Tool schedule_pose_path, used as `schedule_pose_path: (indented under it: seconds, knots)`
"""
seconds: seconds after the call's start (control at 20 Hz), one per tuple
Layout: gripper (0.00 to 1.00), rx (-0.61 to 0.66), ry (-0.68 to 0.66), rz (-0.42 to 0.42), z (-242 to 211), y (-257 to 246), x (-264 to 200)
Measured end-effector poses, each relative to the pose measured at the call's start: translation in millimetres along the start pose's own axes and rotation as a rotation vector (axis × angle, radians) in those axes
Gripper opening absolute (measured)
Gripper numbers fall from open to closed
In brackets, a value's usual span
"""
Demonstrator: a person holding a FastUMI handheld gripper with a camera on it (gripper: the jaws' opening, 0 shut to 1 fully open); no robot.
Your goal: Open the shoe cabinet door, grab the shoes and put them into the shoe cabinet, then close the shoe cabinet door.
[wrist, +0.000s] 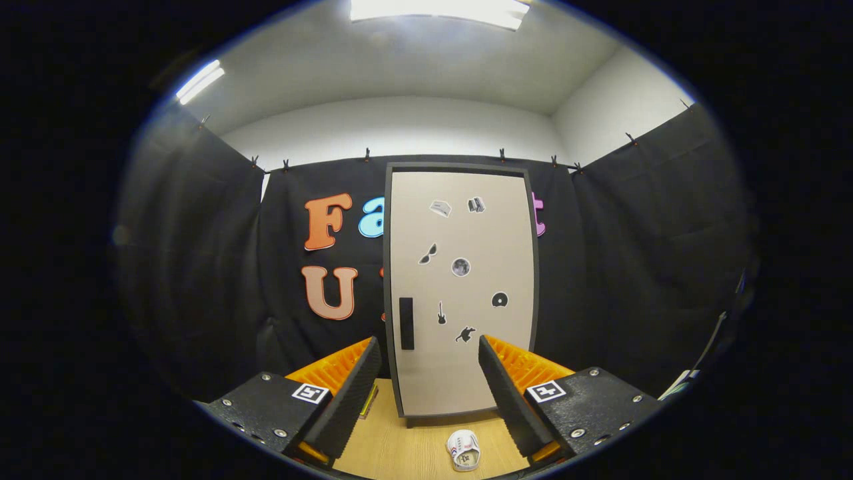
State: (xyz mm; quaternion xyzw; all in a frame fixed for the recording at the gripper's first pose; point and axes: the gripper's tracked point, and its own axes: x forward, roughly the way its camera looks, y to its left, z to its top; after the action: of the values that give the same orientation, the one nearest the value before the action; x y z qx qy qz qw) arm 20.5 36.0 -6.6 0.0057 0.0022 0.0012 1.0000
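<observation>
The claw (pixel 430 380) hangs wide open and empty, facing the shut shoe cabinet door (pixel 460 287), whose upright dark handle (pixel 406 323) lies ahead just inside the left finger, while 1 shoe (pixel 463 450) rests on the worktop (pixel 400 447) between the fingers.

The shoe cabinet door (pixel 461 287) was shut, so whatever lay inside the cabinet was hidden. Its lower right corner was covered by the right finger (pixel 510 393) of the gripper (pixel 430 380), whose fingers stood wide apart. The small stickers (pixel 460 267) on the door were too tiny to make out clearly. Below the door, the white shoe (pixel 463 450) on the wooden floor (pixel 400 447) was cut off at its near end. Left of the door's foot, a thin object (pixel 368 402) was mostly hidden behind the left finger (pixel 353 393).
</observation>
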Motion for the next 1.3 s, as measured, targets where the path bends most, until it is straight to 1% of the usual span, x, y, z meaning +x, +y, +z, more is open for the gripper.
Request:
schedule_pose_path:
  seconds: [0.15,0.45,0.9,1.3]
  knots:
    - [0.92,-0.002,0.003,-0.011,-0.5,2.8,6.8]
    - [0.92,-0.031,0.013,0.0,-8.8,9.2,44.8]
    - [0.92,0.016,0.029,0.043,-30.5,25.5,132.4]
    - [0.92,0.006,0.053,0.099,-58.3,52.8,206.0]
